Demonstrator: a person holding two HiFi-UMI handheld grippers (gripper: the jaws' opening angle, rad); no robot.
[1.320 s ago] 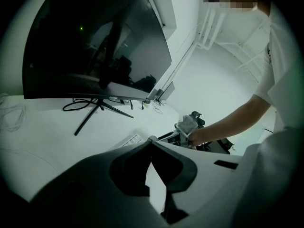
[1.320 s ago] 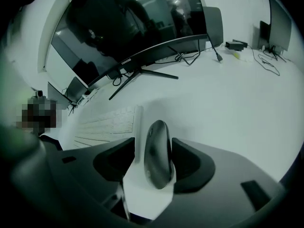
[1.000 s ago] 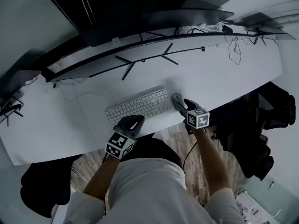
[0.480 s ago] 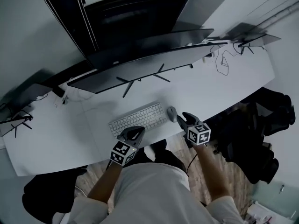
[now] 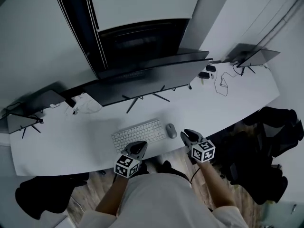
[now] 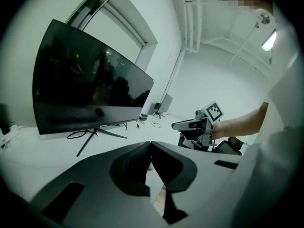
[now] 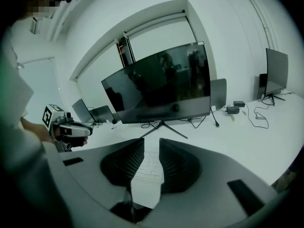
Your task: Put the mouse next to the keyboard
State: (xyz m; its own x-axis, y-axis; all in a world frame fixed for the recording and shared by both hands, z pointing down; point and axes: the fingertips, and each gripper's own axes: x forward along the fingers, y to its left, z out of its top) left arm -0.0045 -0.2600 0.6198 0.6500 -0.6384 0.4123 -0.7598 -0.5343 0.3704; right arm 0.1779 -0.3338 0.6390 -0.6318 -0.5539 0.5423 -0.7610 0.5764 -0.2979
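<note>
Head view, change: right gripper (image 5: 186, 135) has let go of the small grey oval plastic mouse (image 5: 171, 130) and lifted back off the white surface (image 5: 228, 109) toward its near edge. A second ago its fingers were down at the mouse.
Head view, left side: left gripper (image 5: 137, 147) has risen too, and hangs over the near edge just below the flat white keyboard (image 5: 138, 134).
Head view, mouse: lies flat and alone just beside the keyboard's right end, with a thin strip of bare surface between them, in the middle stretch close to the near edge. It is smooth, domed and pale grey.
Head view, task: the placing looks done; by my judgement only the retreat is left.
Left gripper view, fingers: together at the tips with nothing between them. The wide black curved monitor (image 6: 90, 89) stands ahead; the mouse does not show.
Right gripper view, fingers: have just been closing but stand a little apart, clamped on nothing. Only keyboard keys show through the gap, and the mouse is out of sight here.
</note>
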